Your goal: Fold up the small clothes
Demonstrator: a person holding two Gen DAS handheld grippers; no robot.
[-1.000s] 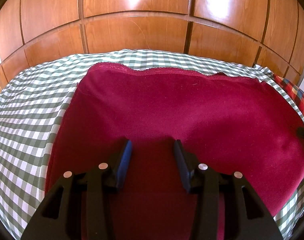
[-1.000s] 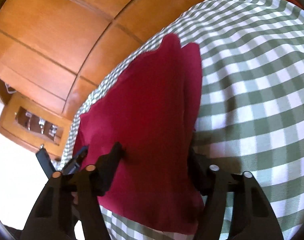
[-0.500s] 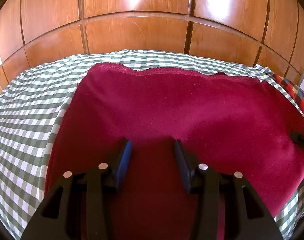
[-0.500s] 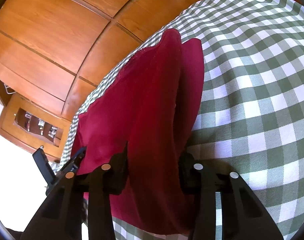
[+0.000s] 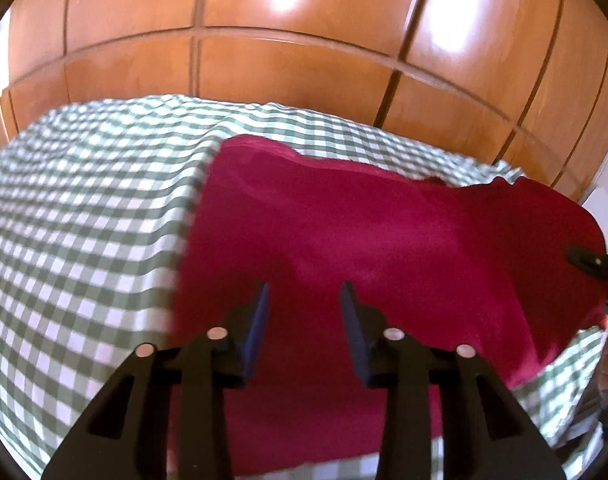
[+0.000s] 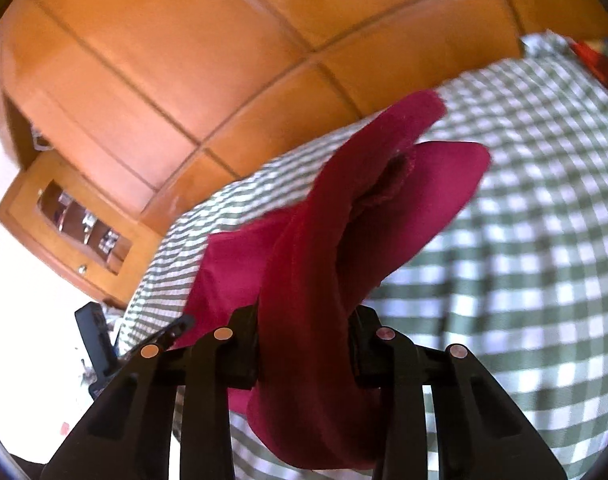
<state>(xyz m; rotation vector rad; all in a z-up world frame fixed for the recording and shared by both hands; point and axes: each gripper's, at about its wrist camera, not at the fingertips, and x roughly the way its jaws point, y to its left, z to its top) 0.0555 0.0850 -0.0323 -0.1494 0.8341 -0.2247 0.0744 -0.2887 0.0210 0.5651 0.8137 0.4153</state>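
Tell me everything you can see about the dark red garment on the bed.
The dark red garment is soft, matte fabric with a scalloped far hem, lying on the green checked bedspread. Its right end is gathered into a thick fold, pinched in the right tool and lifted off the bedspread. The left tool is over its near part, open and not gripping it.

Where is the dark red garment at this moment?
The dark red garment lies on the green checked bedcover before the wooden wardrobe. Its right end is pinched and lifted by the right gripper.
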